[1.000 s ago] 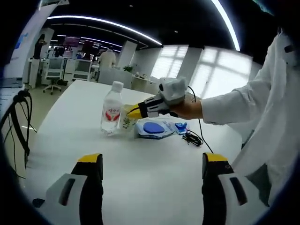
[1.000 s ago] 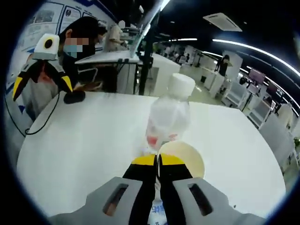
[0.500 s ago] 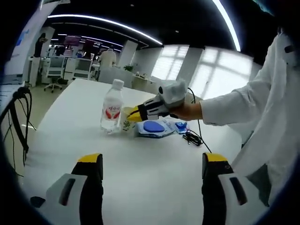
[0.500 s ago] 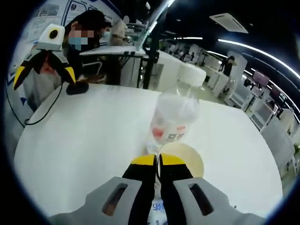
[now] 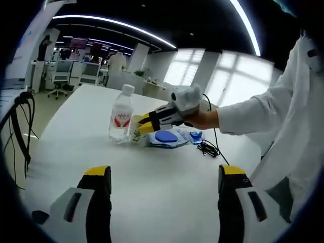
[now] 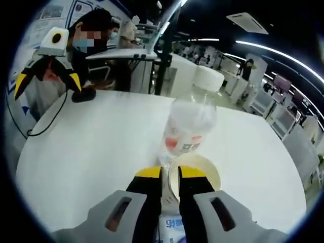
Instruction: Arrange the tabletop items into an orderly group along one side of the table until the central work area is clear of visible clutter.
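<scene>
Bright ceiling strip lights, window glare washed out; fisheye edges bent; near bottle soft.

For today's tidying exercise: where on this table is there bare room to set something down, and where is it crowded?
Free: the wide white table between the left tool and the water bottle, and the stretch left of the bottle. Crowded: the cluster by the bottle, with the cup, blue packet, black cable and right tool.

The clear plastic water bottle with a white cap carries a red-and-white label; its print is too blurred to read.
</scene>
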A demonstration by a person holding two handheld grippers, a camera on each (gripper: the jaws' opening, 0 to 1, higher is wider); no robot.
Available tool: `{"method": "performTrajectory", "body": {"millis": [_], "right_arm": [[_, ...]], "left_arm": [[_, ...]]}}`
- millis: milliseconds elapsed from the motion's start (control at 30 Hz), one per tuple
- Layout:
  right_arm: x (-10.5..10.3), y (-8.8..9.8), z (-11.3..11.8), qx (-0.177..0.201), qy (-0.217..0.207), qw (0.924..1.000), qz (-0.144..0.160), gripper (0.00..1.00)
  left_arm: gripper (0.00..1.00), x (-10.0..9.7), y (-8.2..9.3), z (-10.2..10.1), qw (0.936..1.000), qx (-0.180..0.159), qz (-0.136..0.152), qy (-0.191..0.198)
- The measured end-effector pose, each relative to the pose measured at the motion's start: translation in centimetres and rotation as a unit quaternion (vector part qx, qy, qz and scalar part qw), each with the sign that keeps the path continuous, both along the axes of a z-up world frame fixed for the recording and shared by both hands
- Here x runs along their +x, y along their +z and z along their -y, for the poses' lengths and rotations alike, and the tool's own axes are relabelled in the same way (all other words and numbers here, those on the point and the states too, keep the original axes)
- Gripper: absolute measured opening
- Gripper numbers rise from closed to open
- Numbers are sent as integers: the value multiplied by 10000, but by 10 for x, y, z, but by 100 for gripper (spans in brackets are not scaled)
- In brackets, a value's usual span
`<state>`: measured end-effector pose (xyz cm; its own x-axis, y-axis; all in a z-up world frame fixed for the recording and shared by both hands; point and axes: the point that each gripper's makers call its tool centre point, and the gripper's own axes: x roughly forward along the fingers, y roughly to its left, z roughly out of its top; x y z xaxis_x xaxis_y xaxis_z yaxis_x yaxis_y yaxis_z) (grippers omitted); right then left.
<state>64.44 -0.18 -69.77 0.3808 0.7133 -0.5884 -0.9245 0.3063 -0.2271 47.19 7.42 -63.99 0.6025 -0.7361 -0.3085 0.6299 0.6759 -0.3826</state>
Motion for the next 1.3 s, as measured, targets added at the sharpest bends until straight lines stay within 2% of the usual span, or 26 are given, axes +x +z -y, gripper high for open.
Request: {"method": "performTrajectory", "body": {"millis": [533,1300], "right_arm": [[-2,14,2,65,14,9999,96,20],[-15,51,25,507,-315,9982,97,40]], "left_arm": [[90,3,5,1,10000,25,74,-34],[92,12,17,5,9991,237,214,-272]]}}
